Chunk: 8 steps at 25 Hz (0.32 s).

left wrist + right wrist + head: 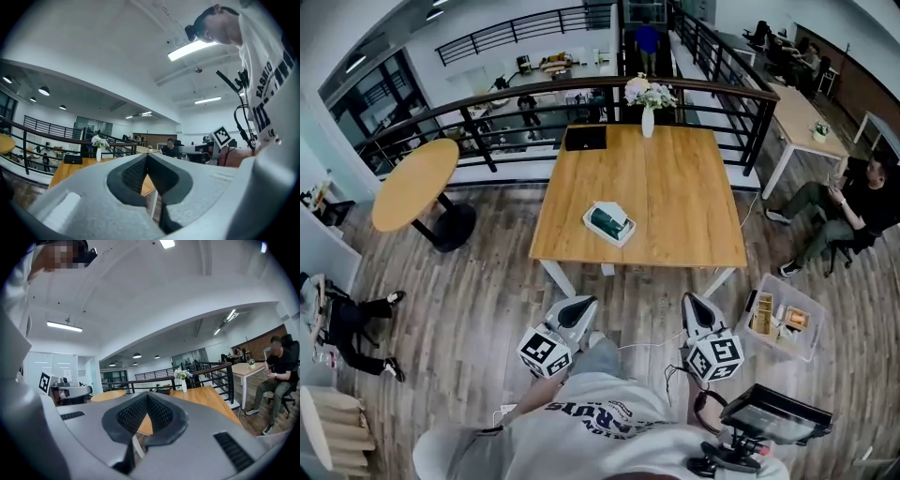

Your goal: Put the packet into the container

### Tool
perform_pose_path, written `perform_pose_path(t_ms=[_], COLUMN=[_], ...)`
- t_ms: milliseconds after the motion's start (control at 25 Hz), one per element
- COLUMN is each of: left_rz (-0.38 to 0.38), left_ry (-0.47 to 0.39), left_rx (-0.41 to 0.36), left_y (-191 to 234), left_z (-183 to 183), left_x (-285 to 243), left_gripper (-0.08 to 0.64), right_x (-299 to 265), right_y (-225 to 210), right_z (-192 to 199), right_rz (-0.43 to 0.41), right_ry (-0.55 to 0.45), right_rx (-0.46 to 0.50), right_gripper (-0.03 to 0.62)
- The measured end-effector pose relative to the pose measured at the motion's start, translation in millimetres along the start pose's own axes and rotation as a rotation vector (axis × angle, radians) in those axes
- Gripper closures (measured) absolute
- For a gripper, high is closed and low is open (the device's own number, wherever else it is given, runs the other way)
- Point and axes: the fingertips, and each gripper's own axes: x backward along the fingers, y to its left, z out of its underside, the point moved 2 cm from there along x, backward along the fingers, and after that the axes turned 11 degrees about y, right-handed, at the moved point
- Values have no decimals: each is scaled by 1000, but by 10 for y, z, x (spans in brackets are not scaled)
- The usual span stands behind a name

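The left tool [583,302] and right tool [690,299], both pressed together and empty, hang short of the counter's [675,187] near edge, with the dark green packet [609,223] far ahead at the white container [590,218], nearer the left tool

The only lettering I can make out is the dark block print on the person's white shirt [268,82]. In the left gripper view it runs up the side as something like "FASHIO", the rest lost in a fold, and in the head view only a fragment like "RUTS" shows. The left cube [546,352] and the right cube [715,357] carry black-and-white square code markers, patterns rather than letters.
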Motion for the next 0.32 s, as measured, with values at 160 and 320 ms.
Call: perform_pose_path(t_ms=[160, 320], left_rz=[42, 103], left_ry=[-28, -80], left_rx=[-27, -72], left_y=[-228, -365], left_z=[-58, -159], left_x=[175, 250], left_gripper=[558, 558], right_x=[303, 555], right_y=[284, 444], right_z=[-67, -61], right_rz=[9, 59], right_ry=[-24, -50], right_rx=[51, 65], right_gripper=[588, 588])
